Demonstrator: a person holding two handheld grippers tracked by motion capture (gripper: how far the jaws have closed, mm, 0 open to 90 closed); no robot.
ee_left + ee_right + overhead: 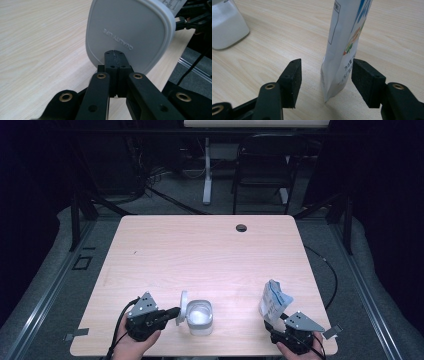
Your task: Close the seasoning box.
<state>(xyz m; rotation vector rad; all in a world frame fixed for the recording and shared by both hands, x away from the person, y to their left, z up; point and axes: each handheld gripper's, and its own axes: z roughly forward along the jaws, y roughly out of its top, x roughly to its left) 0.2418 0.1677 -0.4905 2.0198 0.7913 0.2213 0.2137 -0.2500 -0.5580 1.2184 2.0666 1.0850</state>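
A white rounded-square lid (pixel 130 30), embossed QUALITY LIFE, stands on edge with my left gripper (pixel 115 53) shut on its rim. From above, the left gripper (pixel 176 312) holds that lid (pixel 184 304) just left of a clear container (pixel 200 316) of white powder. The white and blue bag (pixel 274 300) stands upright at the front right. My right gripper (pixel 276 324) is just in front of it. In the right gripper view the right gripper (pixel 328 66) is open, with the bag's (pixel 342 50) lower end between its jaws and a gap on the left side.
The container (pixel 227 27) sits off to the left of the bag. The wooden table (pixel 200 250) has a cable hole (pixel 241 227) near its far edge. A dark chair (pixel 262 165) and a white desk leg (pixel 207 170) stand beyond. The table's front edge is close to both hands.
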